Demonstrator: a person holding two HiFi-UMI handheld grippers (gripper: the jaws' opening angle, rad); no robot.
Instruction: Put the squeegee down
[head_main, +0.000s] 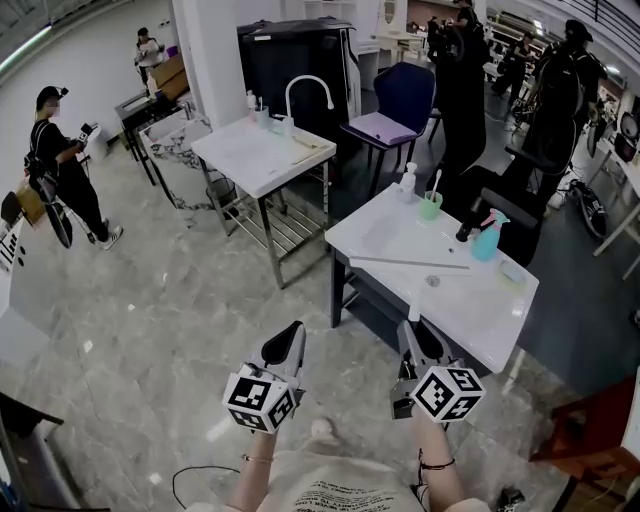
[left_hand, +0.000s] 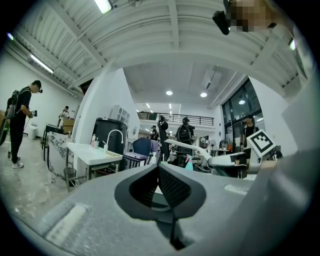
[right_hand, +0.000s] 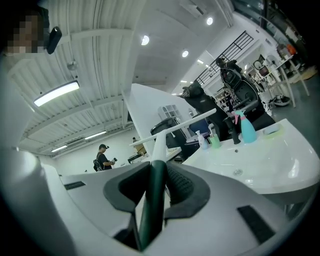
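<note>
My right gripper (head_main: 415, 340) (right_hand: 159, 172) is shut on the squeegee's dark green handle (right_hand: 152, 200), which stands upright between the pads. The white neck rises from it to a long thin blade bar (right_hand: 175, 127) (head_main: 410, 262), held level in the air over the near edge of the white sink table (head_main: 470, 300). My left gripper (head_main: 288, 340) (left_hand: 158, 170) is beside it on the left, over the floor, its pads meeting at the tips with nothing between them. In the left gripper view the squeegee (left_hand: 190, 148) and the right gripper's marker cube (left_hand: 260, 142) show at the right.
On the sink table stand a teal spray bottle (head_main: 487, 240), a green cup (head_main: 430, 205), a pump bottle (head_main: 408, 180) and a black faucet (head_main: 468, 228). A second white sink table (head_main: 265, 155) is farther left. A blue chair (head_main: 400, 100) and several people stand behind.
</note>
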